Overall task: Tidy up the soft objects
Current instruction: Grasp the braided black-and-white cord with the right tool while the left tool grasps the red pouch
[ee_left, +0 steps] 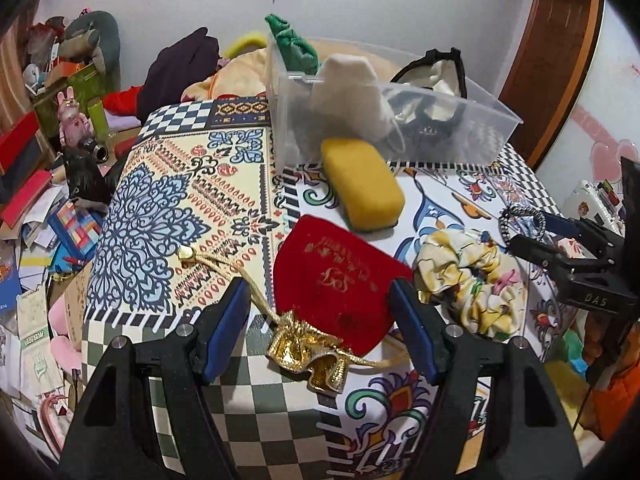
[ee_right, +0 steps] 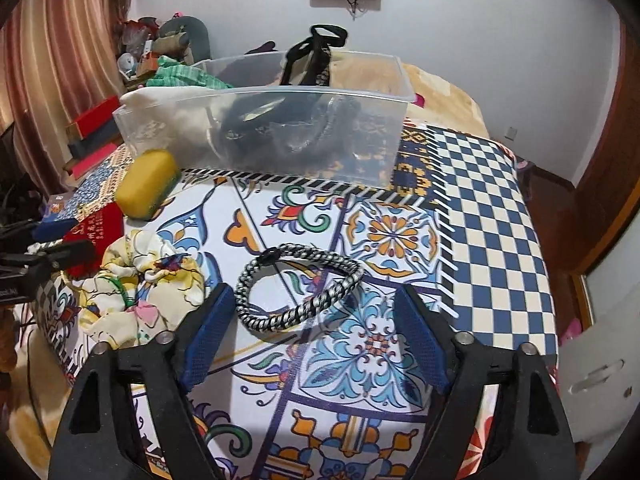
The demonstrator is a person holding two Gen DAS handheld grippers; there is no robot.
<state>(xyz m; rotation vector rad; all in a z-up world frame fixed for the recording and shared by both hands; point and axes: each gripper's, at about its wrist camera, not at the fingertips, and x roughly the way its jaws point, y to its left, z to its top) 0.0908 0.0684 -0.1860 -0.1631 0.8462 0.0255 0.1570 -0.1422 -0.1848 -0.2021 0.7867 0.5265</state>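
My left gripper is open around a red velvet pouch with a gold drawstring top, lying on the patterned table. A yellow sponge lies beyond it, a floral scrunchie to its right. My right gripper is open and empty, just short of a black-and-white braided bracelet. The clear plastic bin at the back holds a green cloth, a beige cloth and dark items. The right gripper also shows in the left wrist view beside the bracelet.
The scrunchie, sponge and bin show in the right wrist view too. The table's patterned cloth drops off at the right and near edges. Clutter of books and toys lies left of the table.
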